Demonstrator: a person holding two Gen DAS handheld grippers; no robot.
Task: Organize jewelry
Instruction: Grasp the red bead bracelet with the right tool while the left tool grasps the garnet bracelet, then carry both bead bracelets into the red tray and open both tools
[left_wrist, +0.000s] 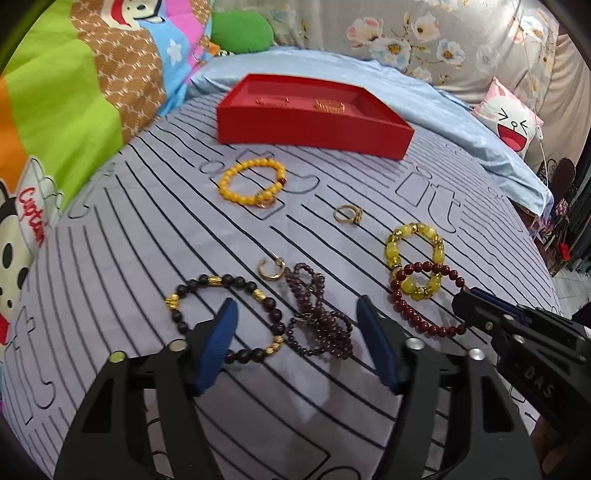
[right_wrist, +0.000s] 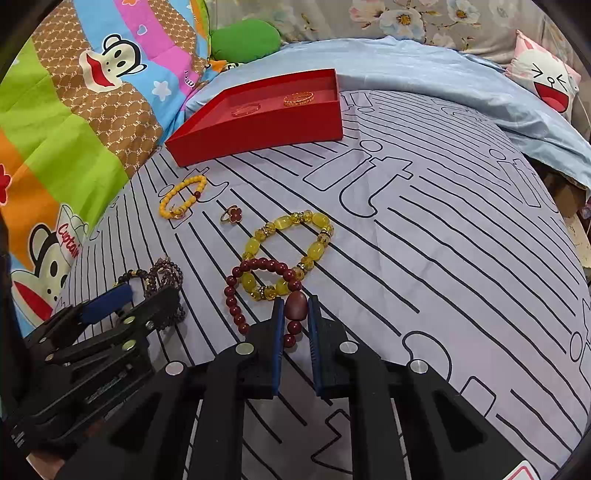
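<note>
The right gripper (right_wrist: 296, 314) is nearly closed around the big bead of the dark red bracelet (right_wrist: 236, 295); whether it pinches the bead yet is hard to tell. The bracelet lies on the bed sheet (right_wrist: 424, 258), overlapping the yellow bracelet (right_wrist: 314, 254). The red tray (right_wrist: 258, 129) sits far ahead, to the left. The left gripper (left_wrist: 295, 317) is wide open over the purple beads (left_wrist: 317, 325).

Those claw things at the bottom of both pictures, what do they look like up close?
Each claw is a black plastic frame with triangular cut-outs and round silver bolt heads at its joints. The left claw and right claw both end in two flat fingers faced with ribbed blue pads. White lettering reading "DAS" shows on the right claw's side in the left wrist view. No cables or sleeves are visible.
</note>
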